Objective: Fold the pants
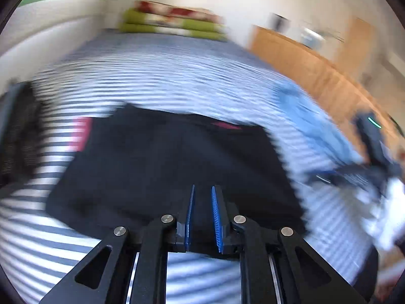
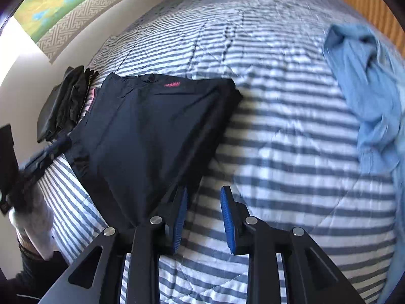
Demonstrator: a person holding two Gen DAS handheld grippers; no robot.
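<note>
- Left wrist view: my left gripper (image 1: 202, 190) hangs over the near edge of the dark navy pants (image 1: 164, 162), which lie folded into a rough rectangle on the striped bedspread (image 1: 157, 76). Its jaws stand slightly parted, with nothing pinched between the blue pads (image 1: 216, 217); only the pants' fabric shows behind the gap.
- Same view, heavily blurred: a light blue garment (image 1: 311, 116) lies on the bedspread to the right of the pants, and a green and floral stack of bedding (image 1: 174, 21) sits beyond the pants at the far end.
- Right wrist view: my right gripper (image 2: 203, 195) hovers over bare stripes of the bedspread (image 2: 278, 152), just off the pants' (image 2: 146, 131) right edge. Its jaws are spread a little and empty.
- Same view: a black folded garment (image 2: 63, 103) lies just left of the pants, the left gripper's black body (image 2: 38, 162) enters at the pants' left side, and the blue garment (image 2: 367, 96) lies well to the right.
</note>
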